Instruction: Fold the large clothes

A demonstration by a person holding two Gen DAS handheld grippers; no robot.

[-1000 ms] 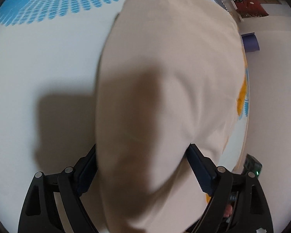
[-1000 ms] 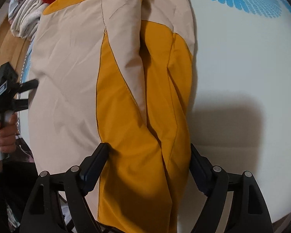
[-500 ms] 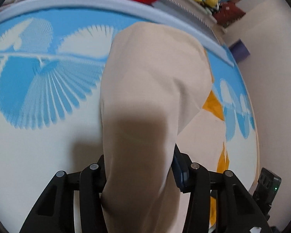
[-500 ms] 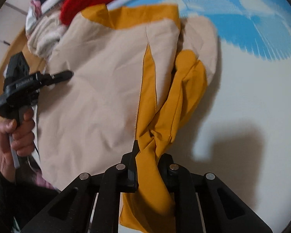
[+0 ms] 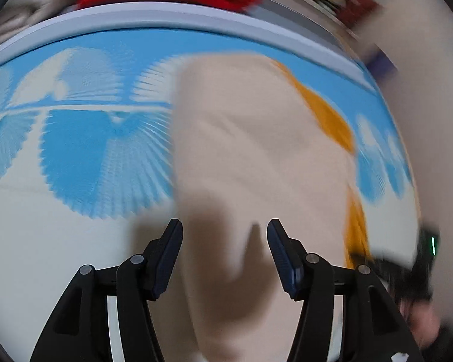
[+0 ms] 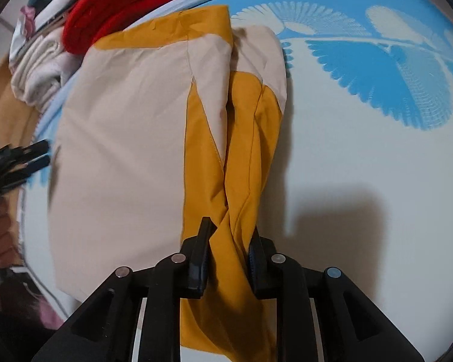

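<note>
- The big, soft garment of beige and mustard-yellow cloth (image 6: 130, 138) lay partly spread on the white bed sheet with blue fan shapes (image 6: 362, 163), with one end lifted.
- It looked thin and floppy. It sagged and bunched wherever it was not held, so I think it was light and would bend easily but could slide or twist.
- The right gripper (image 6: 228, 252) had its jaws squeezed onto a twisted yellow part of the cloth, near the bottom edge of the right view.
- The left gripper (image 5: 225, 256) had its jaws apart. Beige cloth (image 5: 256, 157) hung between them, but I could not tell if either finger touched it.
- A good place to hold it seemed to be a corner or a hem, with both grippers far apart, so the cloth would stay flat.
- The left view was very blurry, so folds and edges there were hard to make out.
- The bottom of the garment ran out of both views, so its full shape was hidden.
- A red bundle of fabric (image 6: 126, 3) and a pile of white towels (image 6: 39, 69) sat past the far edge of the bed.
- A bare hand (image 6: 0, 241) showed at the left edge of the right view, cut off.
</note>
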